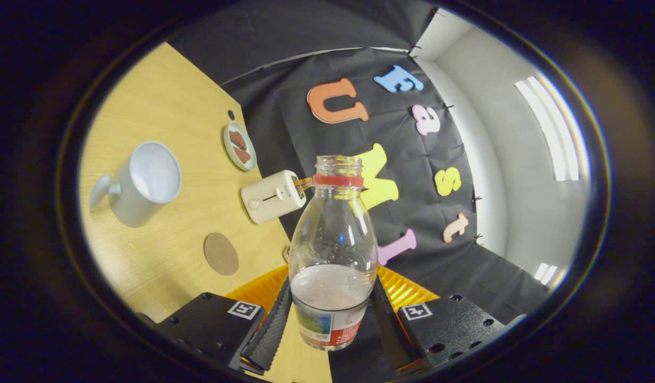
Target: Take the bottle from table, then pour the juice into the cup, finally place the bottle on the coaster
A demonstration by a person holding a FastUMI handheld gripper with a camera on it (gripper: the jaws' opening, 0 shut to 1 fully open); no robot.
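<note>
Bottle [332, 250] base is cut off behind the fingers, label only partly seen; liquid level is hard to read through the glare. Gripper [330, 324] is clamped on the bottle's lower body, both fingers [271, 327] pressed against its sides, jaws apart only by the bottle's width. Bottle is held off the table [168, 96], uncapped, red neck ring seen, some pale liquid low inside. Coaster [221, 254] lies ahead-left of the jaws, bare. Toaster [273, 196] is beyond it. Cup [141, 183] sits further left, well apart, looking empty. Small plate [240, 146] with brown pieces lies farthest out.
</note>
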